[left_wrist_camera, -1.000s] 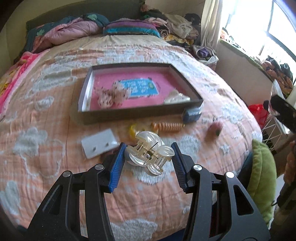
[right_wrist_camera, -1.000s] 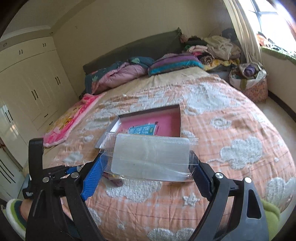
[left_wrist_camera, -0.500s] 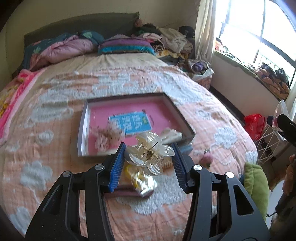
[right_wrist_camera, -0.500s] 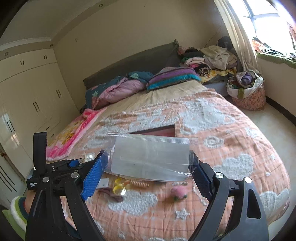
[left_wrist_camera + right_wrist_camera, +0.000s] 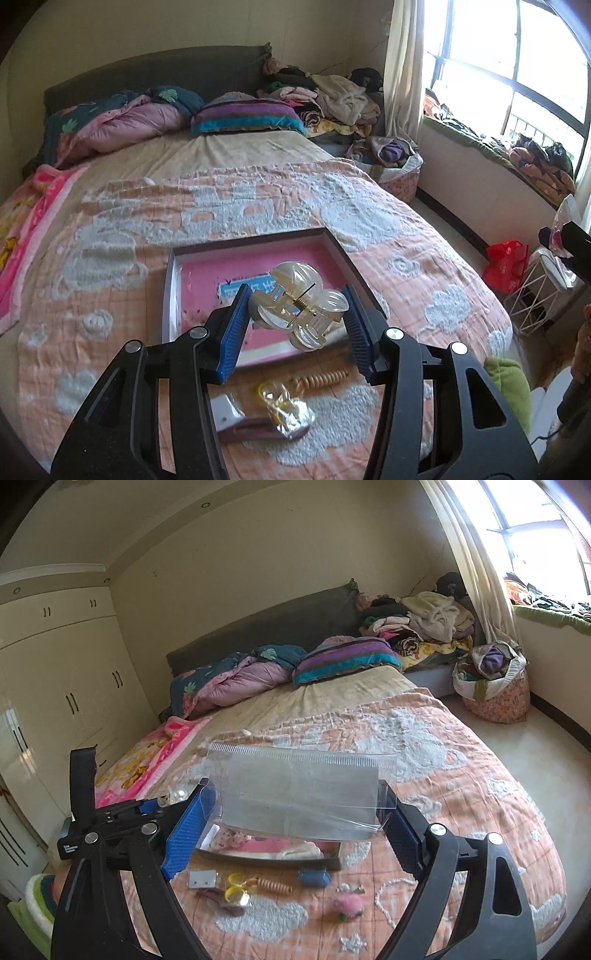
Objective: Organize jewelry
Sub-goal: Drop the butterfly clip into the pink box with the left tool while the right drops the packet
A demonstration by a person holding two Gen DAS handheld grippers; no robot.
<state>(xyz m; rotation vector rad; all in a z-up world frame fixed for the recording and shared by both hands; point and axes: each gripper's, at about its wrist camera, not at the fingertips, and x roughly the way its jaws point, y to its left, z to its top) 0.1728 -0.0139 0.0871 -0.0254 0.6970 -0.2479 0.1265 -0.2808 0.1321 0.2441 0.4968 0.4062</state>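
My left gripper (image 5: 295, 325) is shut on a clear plastic claw hair clip (image 5: 297, 304) and holds it in the air above the near edge of the dark box with a pink lining (image 5: 258, 266). My right gripper (image 5: 295, 823) is shut on a clear plastic bag (image 5: 299, 794), held flat and high over the bed. The box (image 5: 266, 860) shows below the bag, with pale items inside. The left gripper (image 5: 110, 812) shows at the left of the right wrist view.
Loose pieces lie on the orange blanket before the box: a white card (image 5: 201, 878), a yellow clip (image 5: 236, 886), an orange spiral tie (image 5: 275, 885), a blue item (image 5: 314, 878), a pink pompom (image 5: 349, 904). Pillows and clothes are piled at the bed head.
Both grippers have risen and tilted up, so the bed and box look lower and farther. The left gripper still holds the claw clip, the right the bag.
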